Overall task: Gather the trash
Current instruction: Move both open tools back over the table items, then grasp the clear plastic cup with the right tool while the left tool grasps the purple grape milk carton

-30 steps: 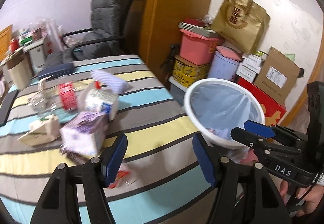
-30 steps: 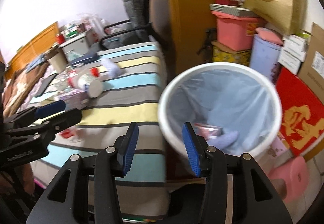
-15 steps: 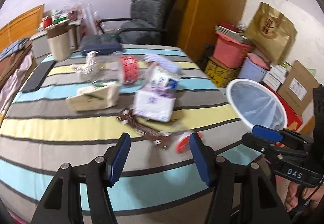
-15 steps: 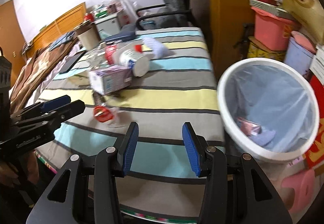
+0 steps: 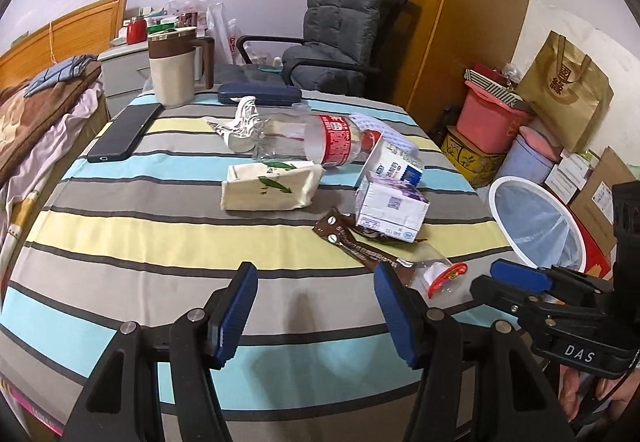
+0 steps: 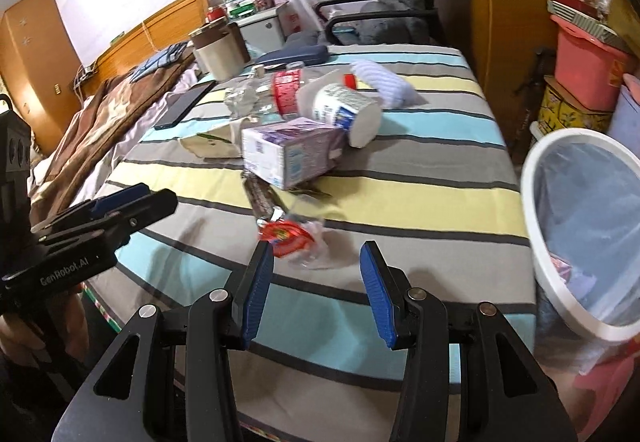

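Progress: so far I had only a few scraps in the bin; most of the litter lay on the striped tabletop [image 5: 120, 234].
Left to collect: a clear plastic bottle with a red label [image 5: 316, 140], a purple-and-white carton [image 5: 390, 210], a white milk carton [image 5: 396, 166], a cream tissue pack printed with leaves [image 5: 272, 188], a brown snack wrapper [image 5: 356, 246] and a clear wrapper with a red end [image 6: 292, 236].
Bin: the white round waste bin with a pale blue liner [image 6: 584, 226] stood just beside the tabletop's right edge; I saw a pinkish packet and something pale at its bottom, otherwise mostly empty.
Left gripper [image 5: 314, 310]: fingers wide apart, nothing between them, above bare cloth.
Right gripper [image 6: 316, 290]: fingers about half open, empty, the red-ended wrapper just beyond their tips.
Not trash, I judged: the beige lidded jug [image 5: 174, 70], black phone [image 5: 124, 132] and dark blue case [image 5: 258, 94].
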